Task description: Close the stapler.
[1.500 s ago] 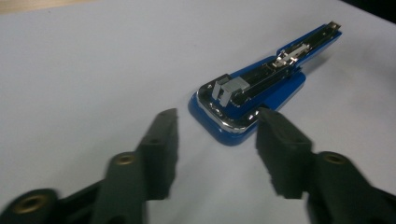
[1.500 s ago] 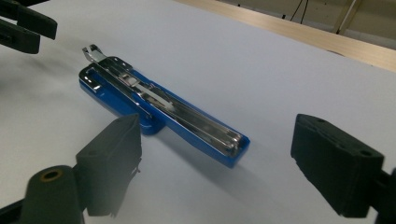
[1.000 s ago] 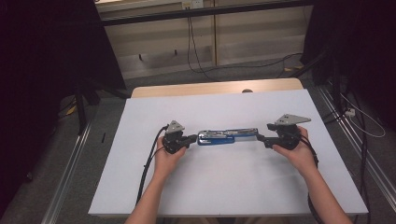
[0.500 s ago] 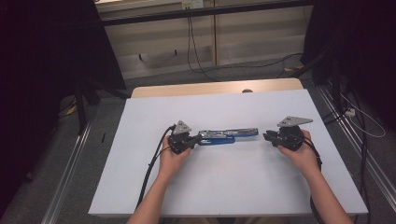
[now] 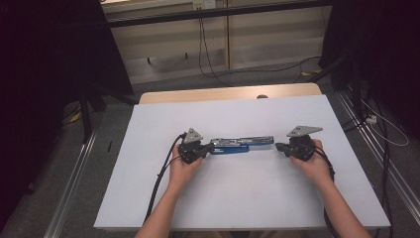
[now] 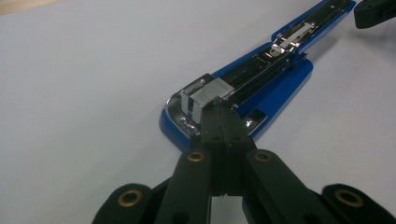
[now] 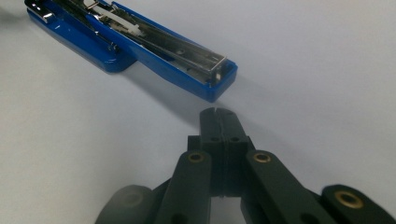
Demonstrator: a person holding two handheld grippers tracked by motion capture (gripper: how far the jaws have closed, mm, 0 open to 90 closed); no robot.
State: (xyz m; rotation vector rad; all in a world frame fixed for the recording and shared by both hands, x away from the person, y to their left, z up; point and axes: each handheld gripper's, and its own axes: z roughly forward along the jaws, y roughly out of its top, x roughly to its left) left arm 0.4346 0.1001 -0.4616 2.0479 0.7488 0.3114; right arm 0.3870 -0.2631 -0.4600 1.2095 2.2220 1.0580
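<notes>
A blue stapler lies swung open flat on the white table, its metal staple channel facing up. My left gripper is shut, its tips resting against the silver staple block at the stapler's left end; nothing shows between the jaws. My right gripper sits just off the stapler's other end. Its jaws have just been closing and now stand shut on nothing, a small gap from the blue end. The right gripper's tip also shows far off in the left gripper view.
The white table top spreads wide around the stapler. Behind it runs a wooden edge. Cables lie on the floor beyond, and metal rails flank both sides of the table.
My right gripper has drawn back to the right off the stapler's end, and its jaws have come together. The left gripper and the stapler have stayed put.
</notes>
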